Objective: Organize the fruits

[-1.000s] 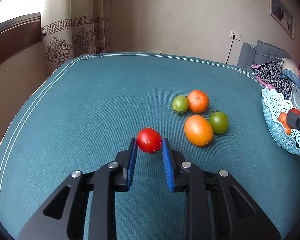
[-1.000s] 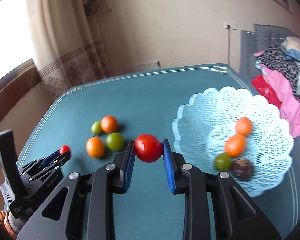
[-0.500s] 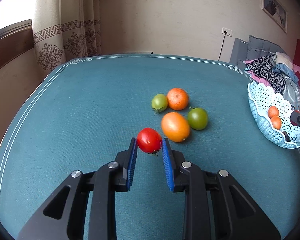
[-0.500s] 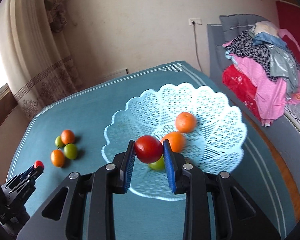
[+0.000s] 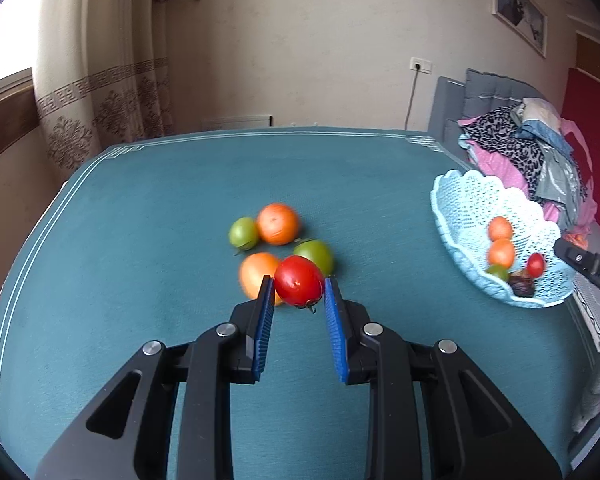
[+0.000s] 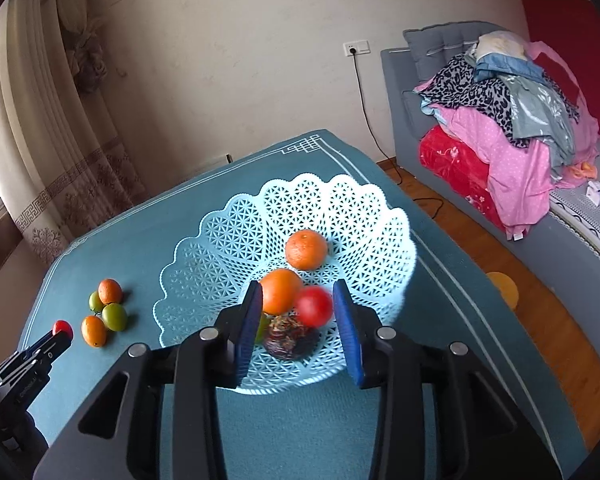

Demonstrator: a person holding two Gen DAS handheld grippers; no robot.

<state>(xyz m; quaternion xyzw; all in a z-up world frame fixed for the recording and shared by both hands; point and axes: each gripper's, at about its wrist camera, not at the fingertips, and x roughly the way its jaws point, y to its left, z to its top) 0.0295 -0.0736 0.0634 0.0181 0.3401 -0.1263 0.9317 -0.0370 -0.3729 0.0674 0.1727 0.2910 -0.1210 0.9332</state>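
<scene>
**Right tomato released over basket; left tomato gripped**

Your left hand-held gripper (image 5: 299,294) has its blue pads pressed against both sides of a red tomato (image 5: 299,286), held at the fingertips clear of the teal tabletop (image 5: 140,208). Its stem end points down. Just past it on the tabletop lies a tight cluster of four fruits: a near orange (image 5: 256,274), partly hidden behind the left pad, a green fruit (image 5: 316,254) beside it, a far orange (image 5: 278,223), and a smaller green fruit (image 5: 243,233) touching the far orange. This cluster looks blurred in the left wrist view.

Your right hand-held gripper (image 6: 298,312) sits over the pale blue lattice basket (image 6: 228,240), which stands near the right edge of the tabletop. Its jaws have just been opening. A second red tomato (image 6: 314,306) appears between the pads, blurred, nearer the right pad, with a visible gap on the left side. Neither pad seems to press on it; you cannot tell whether it already rests in the basket.

In the basket: an orange fruit (image 6: 306,249) toward the far side, a second orange fruit (image 6: 280,291) touching the left pad's edge in view, a dark brownish fruit (image 6: 290,338) below, and a green one (image 6: 263,326) mostly hidden behind the left finger.

Beyond the tabletop, a grey sofa (image 6: 428,60) carries a heap of clothes (image 6: 500,120).
</scene>
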